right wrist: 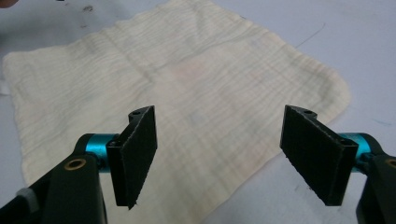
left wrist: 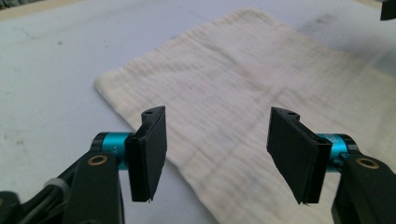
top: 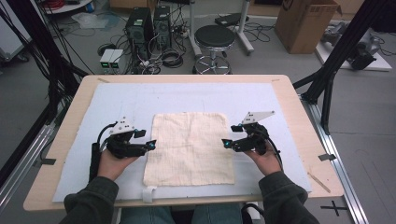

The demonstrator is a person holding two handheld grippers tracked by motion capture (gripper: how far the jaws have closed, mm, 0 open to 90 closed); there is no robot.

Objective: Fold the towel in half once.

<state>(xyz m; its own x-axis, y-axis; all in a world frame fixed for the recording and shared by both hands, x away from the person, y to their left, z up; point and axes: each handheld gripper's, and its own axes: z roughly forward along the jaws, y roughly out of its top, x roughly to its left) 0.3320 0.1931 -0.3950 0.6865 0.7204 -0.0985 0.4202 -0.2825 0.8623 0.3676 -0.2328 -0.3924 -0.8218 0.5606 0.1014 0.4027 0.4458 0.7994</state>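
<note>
Cream cloth [top: 189, 148] lying flat and spread out on the pale blue mat [top: 261, 100], near the front edge of the wooden table [top: 299, 121], slightly taller than wide, long axis running away from the person. Straight between the two grippers, one at each side edge, about halfway along the cloth's length.

Left gripper [top: 150, 145] just beside the cloth's left edge, pointing inward at it, jaws standing apart with nothing between them; in the left gripper view [left wrist: 219, 154] the cloth's edge passing under the gap, pads clear of the fabric. Right gripper [top: 226, 143] mirrored at the cloth's right edge, tip over or just at the border, jaws likewise wide apart and empty; in the right gripper view [right wrist: 222, 156] the fabric lying below and ahead of the pads, one rounded corner off to the side.

Neither hand clearly nearer: both about equally close, each to its own side. Probably a two-handed pinch of opposite edges coming, calling for a short drop and inward reach by each gripper toward the cloth.
</note>
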